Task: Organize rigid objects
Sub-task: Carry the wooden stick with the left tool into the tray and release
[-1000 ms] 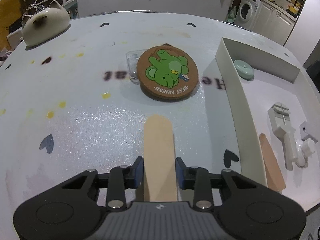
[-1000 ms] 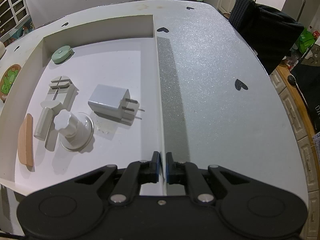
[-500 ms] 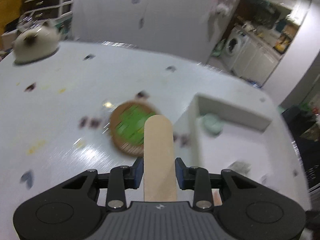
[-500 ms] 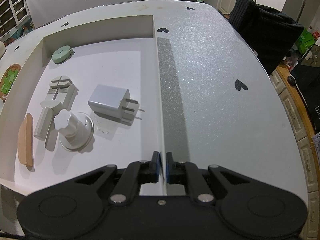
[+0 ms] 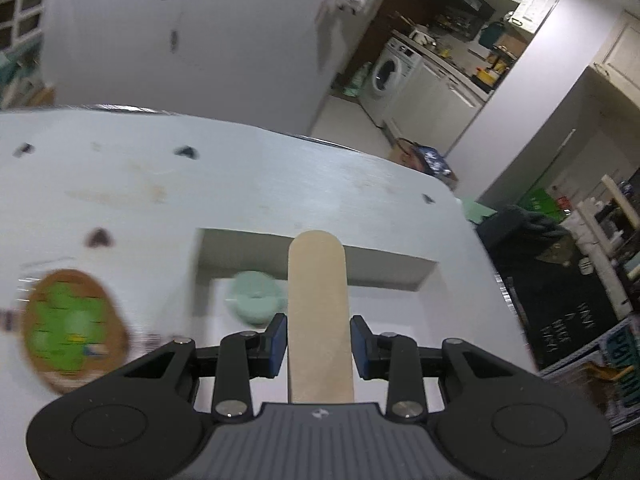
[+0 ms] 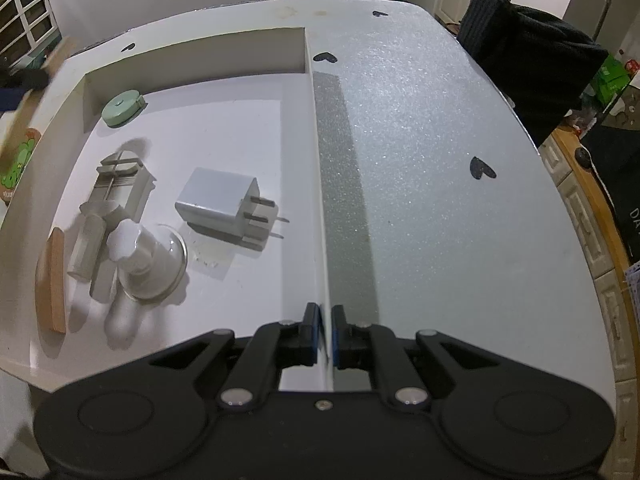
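While the left gripper (image 5: 319, 344) hangs above the desk (image 5: 248, 184), a pale wooden stick (image 5: 318, 312) runs lengthwise between its jaws, clamped at its near end and reaching out over the white tray (image 5: 316, 250) and mint round case (image 5: 254, 300). Through the right wrist camera, the right gripper (image 6: 325, 336) has its jaws pinched shut on the tray's thin side wall (image 6: 318, 184), with the charger (image 6: 224, 202), suction cup (image 6: 150, 262) and another wooden stick (image 6: 50, 280) lying inside.
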Motion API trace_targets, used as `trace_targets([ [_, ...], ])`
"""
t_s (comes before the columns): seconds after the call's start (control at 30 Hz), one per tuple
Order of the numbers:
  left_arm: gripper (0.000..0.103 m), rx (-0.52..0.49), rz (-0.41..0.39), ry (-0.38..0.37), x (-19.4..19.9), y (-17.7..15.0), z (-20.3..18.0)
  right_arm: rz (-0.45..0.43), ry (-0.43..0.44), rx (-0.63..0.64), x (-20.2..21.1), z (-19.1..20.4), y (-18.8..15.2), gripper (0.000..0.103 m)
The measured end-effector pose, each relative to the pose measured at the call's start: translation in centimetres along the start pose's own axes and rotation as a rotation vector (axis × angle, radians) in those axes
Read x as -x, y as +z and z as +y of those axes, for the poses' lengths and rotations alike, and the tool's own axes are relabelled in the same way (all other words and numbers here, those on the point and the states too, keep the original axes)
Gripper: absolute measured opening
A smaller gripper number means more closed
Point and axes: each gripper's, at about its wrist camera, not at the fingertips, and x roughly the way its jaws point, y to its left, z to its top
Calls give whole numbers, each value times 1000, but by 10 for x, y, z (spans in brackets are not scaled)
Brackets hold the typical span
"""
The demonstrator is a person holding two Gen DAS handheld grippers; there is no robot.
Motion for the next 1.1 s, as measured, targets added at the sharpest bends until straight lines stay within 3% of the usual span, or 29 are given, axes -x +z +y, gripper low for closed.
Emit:
trace_targets([
  [0.33,35,40,93,-85,-78,-4,-56,-2,5,3,0,-1,-1,7],
  [0.57,35,65,113,-67,-117,-6,-82,-6,11,8,0,-2,-2,6],
  [0.97,35,117,137,-36,-142,-21,-85,-9,13,7,0,-2,-2,6],
  [1.1,42,109,139,-35,-140,-21,-87,-9,13,8,0,-1,-2,6],
])
